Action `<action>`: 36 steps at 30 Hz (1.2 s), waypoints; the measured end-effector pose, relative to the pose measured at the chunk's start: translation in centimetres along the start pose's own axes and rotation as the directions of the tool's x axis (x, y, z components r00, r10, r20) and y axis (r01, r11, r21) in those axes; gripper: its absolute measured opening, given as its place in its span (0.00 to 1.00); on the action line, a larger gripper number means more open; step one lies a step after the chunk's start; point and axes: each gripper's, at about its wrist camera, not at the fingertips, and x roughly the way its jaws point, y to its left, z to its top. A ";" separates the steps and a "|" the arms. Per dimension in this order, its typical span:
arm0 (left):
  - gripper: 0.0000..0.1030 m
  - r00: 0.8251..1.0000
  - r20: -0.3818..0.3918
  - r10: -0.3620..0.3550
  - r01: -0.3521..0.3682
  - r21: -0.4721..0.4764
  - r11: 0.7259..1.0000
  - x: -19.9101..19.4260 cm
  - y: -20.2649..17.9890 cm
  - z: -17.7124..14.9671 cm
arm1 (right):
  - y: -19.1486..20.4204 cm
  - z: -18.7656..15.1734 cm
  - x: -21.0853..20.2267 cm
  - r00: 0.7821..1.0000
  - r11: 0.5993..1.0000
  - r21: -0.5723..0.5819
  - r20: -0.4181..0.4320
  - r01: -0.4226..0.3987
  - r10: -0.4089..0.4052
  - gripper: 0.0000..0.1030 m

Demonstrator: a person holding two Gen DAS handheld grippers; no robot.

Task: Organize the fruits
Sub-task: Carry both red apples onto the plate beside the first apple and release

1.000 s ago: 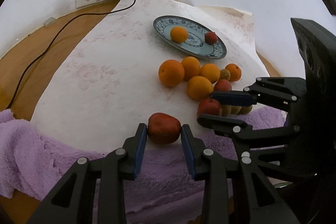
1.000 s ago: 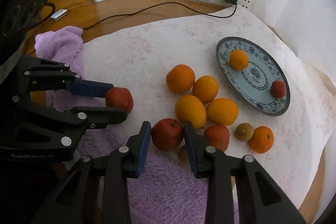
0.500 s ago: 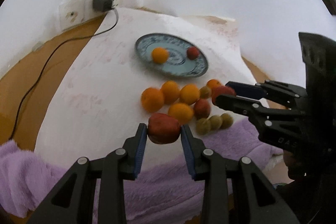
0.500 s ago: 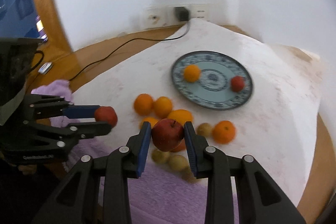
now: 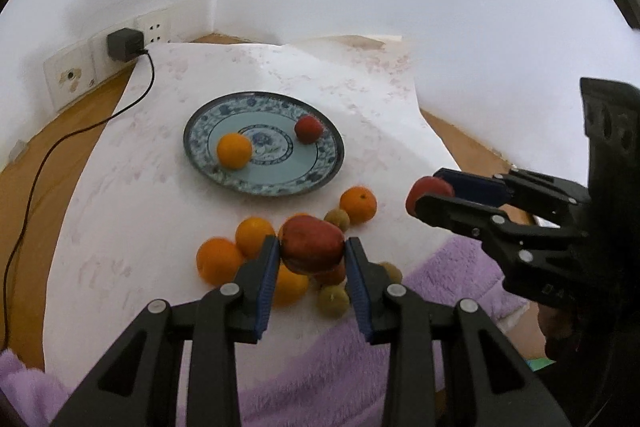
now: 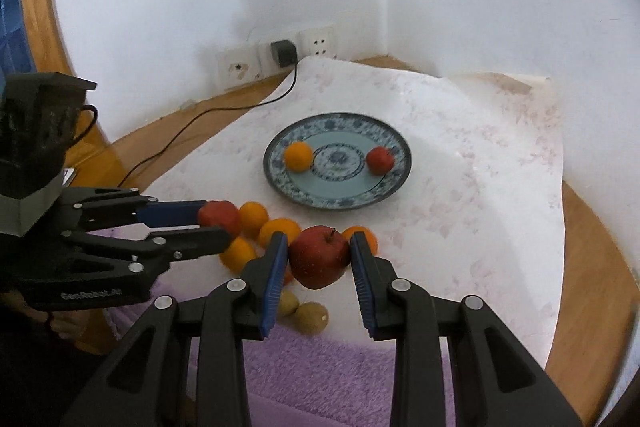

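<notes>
My left gripper is shut on a red apple, held in the air above the fruit pile. My right gripper is shut on another red apple with a stem, also lifted. Each gripper shows in the other's view: the right one at right, the left one at left. Beyond them a blue patterned plate holds one orange and one small red fruit. Several oranges and small green-brown fruits lie on the white cloth below.
A purple towel covers the near edge. A black charger sits in a wall socket at the back, its cable running over the wooden table. White walls meet in a corner behind the plate.
Both grippers have risen with their apples and moved toward the plate, which now sits nearer the middle of each view. The fruit pile now lies below the fingers.
</notes>
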 end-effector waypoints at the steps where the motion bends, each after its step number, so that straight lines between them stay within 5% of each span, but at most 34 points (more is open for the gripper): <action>1: 0.33 1.000 -0.006 0.004 -0.004 0.003 1.000 0.3 -0.1 0.4 | -0.2 0.2 0.3 1.000 1.000 0.009 -0.002 0.000 0.000 0.32; 11: 0.33 1.000 -0.010 -0.010 0.010 0.011 1.000 4.2 0.7 5.9 | -3.2 2.3 4.4 1.000 0.997 0.082 -0.014 0.011 -0.010 0.32; 18: 0.34 0.991 -0.074 -0.114 0.105 -0.118 0.987 8.4 3.1 8.3 | -5.5 4.0 8.9 0.999 0.997 0.070 -0.031 0.015 -0.012 0.32; 27: 0.34 0.982 -0.176 -0.062 0.040 -0.127 0.991 12.5 3.2 10.4 | -6.2 4.2 11.9 0.998 0.998 0.050 -0.051 0.028 -0.025 0.32; 32: 0.33 0.968 -0.225 -0.114 0.055 -0.253 0.966 14.0 5.2 10.5 | -6.1 4.3 12.6 0.998 0.999 0.010 -0.039 0.040 -0.039 0.32; 36: 0.34 0.972 -0.202 -0.119 0.061 -0.273 0.960 13.8 5.3 10.6 | -6.2 4.5 13.0 0.998 0.999 0.001 -0.041 0.040 -0.040 0.32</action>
